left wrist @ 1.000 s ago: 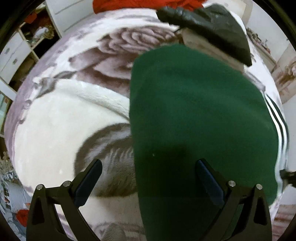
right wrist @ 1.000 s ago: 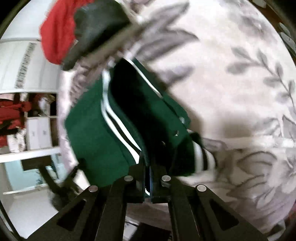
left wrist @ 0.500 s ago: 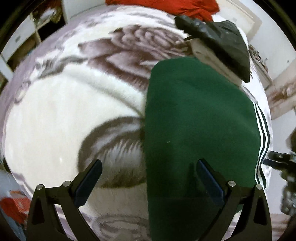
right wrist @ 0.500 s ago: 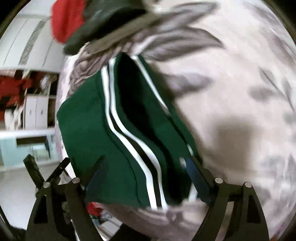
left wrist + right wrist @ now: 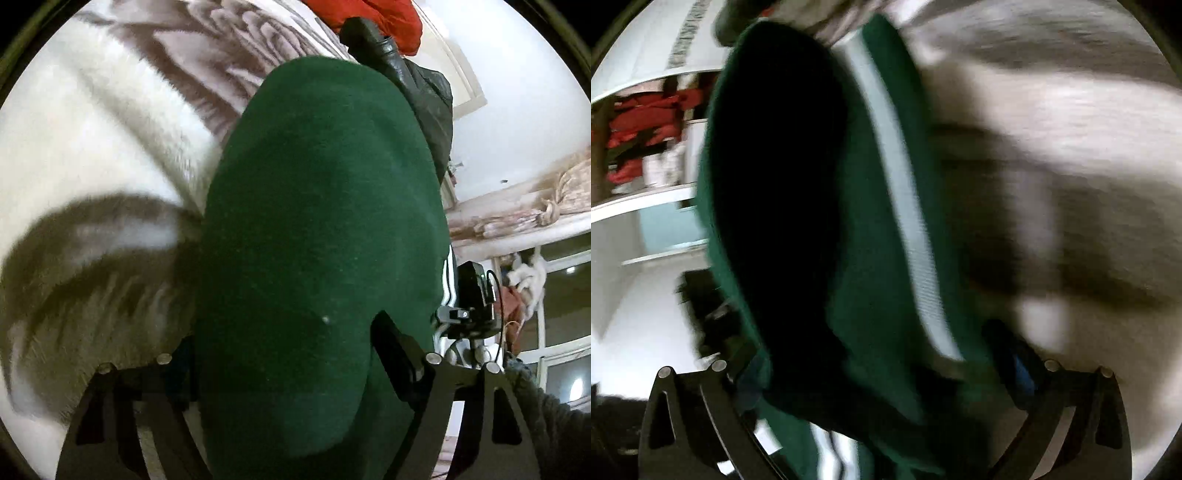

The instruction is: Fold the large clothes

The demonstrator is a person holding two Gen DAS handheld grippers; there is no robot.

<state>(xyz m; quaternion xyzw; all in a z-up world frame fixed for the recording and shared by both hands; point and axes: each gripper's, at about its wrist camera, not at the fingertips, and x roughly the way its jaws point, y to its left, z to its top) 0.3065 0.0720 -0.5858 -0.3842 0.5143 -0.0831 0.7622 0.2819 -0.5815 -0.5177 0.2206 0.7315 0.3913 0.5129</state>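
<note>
A dark green garment [image 5: 317,221] with white stripes lies folded on a white and brown-grey floral blanket [image 5: 92,147]. My left gripper [image 5: 284,347] is open, its fingers either side of the garment's near edge. In the blurred right wrist view the garment [image 5: 871,221] fills the left half, its white stripe [image 5: 901,199] running down it. My right gripper [image 5: 879,354] is open, its fingers astride the garment's near end. The other gripper's body [image 5: 469,306] shows at the garment's right edge.
A black garment [image 5: 417,88] and a red one [image 5: 373,14] lie at the blanket's far end. White shelves with red clothes [image 5: 639,140] stand beyond the bed on the left of the right wrist view. A window and curtain [image 5: 535,221] are to the right.
My right gripper let go of the green garment and opened, then moved in low over it. My left gripper moved closer and lower onto the garment's near edge.
</note>
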